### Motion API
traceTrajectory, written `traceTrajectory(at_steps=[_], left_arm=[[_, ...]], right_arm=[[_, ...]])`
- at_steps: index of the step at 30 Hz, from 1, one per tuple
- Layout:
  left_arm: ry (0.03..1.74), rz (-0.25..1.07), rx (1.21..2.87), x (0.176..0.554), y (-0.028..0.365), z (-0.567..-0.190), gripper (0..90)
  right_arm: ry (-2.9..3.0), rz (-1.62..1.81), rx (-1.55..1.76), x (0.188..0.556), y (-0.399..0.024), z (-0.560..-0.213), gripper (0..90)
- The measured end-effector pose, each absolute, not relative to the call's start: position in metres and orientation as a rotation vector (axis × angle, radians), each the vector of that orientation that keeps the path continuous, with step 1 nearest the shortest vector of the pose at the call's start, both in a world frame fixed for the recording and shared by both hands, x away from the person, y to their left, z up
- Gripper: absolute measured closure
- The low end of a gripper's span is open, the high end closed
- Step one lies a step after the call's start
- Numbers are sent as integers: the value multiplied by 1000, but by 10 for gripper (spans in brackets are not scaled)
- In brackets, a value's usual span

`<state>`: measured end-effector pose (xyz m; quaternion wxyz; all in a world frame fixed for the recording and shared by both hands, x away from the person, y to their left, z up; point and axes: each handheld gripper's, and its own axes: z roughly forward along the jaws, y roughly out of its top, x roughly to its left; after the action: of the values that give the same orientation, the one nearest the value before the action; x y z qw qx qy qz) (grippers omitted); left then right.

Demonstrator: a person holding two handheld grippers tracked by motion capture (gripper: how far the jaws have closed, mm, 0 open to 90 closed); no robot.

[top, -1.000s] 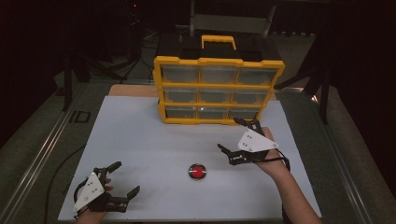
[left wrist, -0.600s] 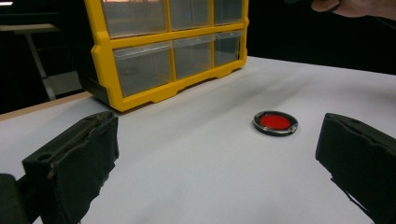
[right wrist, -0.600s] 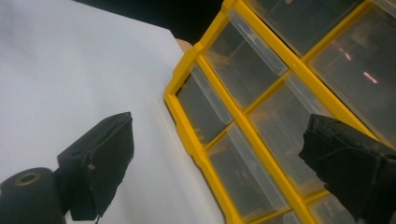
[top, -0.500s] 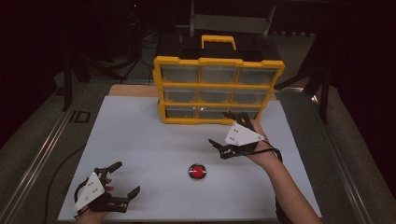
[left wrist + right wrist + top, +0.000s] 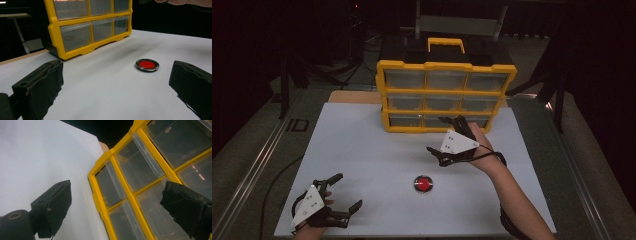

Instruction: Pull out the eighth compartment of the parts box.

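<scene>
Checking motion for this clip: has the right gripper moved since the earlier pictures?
Yes. In the high view the right gripper has moved left and forward toward the yellow drawer cabinet, now near its bottom row, while the red disc stayed put.

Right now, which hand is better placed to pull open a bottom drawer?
Probably the right gripper: it hovers open just before the yellow organizer. The left gripper sits open at the table's near edge.
</scene>
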<state>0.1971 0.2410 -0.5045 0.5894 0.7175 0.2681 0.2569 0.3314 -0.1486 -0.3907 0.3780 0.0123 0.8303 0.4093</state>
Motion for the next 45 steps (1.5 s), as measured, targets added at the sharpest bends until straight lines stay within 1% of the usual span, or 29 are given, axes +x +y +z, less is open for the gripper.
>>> traceTrajectory(at_steps=[12,28,29,30,32,34,36,37,39,45], left_arm=[[621,599,1671,197,241,-505,1],[609,606,1679,196,241,-504,1],[609,606,1679,196,241,-504,1],[607,605,1680,195,241,-504,1],[607,605,1680,195,241,-504,1],[605,605,1678,195,241,-504,1],[604,604,1677,195,241,-504,1],[604,603,1677,195,241,-504,1],[604,602,1680,195,240,-504,1],[602,601,1677,195,240,-504,1]], right_arm=[[2123,1035,-14,350,-133,-400,102],[2156,891,-113,373,-118,-423,116],[2152,872,-113,374,-117,-425,123],[2145,861,-119,376,-117,-427,159],[2118,845,-121,378,-117,-432,180],[2093,837,-122,380,-117,-436,237],[2088,832,-133,383,-117,-439,241],[2080,828,-142,384,-118,-441,265],[2049,818,-148,387,-117,-446,270],[2039,766,-198,395,-114,-454,373]])
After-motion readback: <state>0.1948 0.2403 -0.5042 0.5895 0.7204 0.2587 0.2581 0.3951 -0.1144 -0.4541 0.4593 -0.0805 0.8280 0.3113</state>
